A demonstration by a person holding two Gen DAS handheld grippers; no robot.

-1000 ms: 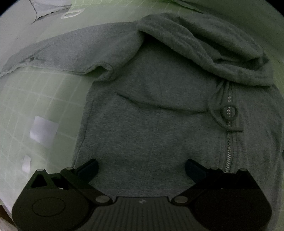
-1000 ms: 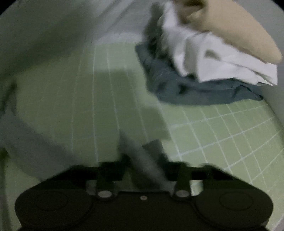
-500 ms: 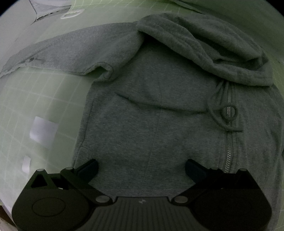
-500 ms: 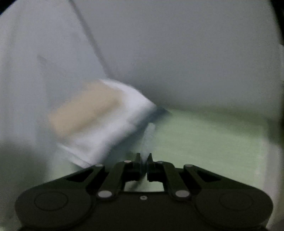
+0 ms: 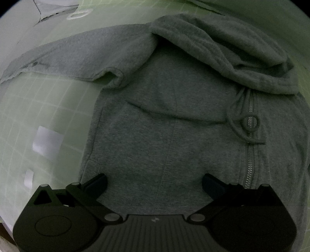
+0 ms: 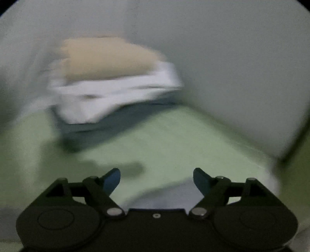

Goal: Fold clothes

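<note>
A grey zip hoodie [image 5: 164, 120] lies flat, front up, on the green grid mat [image 5: 38, 108] in the left wrist view. Its hood [image 5: 222, 52] is at the top and one sleeve [image 5: 77, 56] stretches to the upper left. My left gripper [image 5: 155, 184] is open and empty, hovering over the hoodie's lower body. In the blurred right wrist view my right gripper [image 6: 157, 179] is open and empty above the mat [image 6: 174, 139]. A pale grey patch of cloth [image 6: 170, 195] lies just under it.
A stack of folded clothes [image 6: 108, 85], beige on white on dark blue-grey, sits at the back of the mat by a pale wall [image 6: 232, 67]. White tape patches [image 5: 47, 140] lie on the mat left of the hoodie. A white ring [image 5: 79, 14] lies at the top left.
My right gripper has opened and let go of the grey cloth it pinched, and its view has swung toward the clothes stack. The left gripper and hoodie have not moved.
</note>
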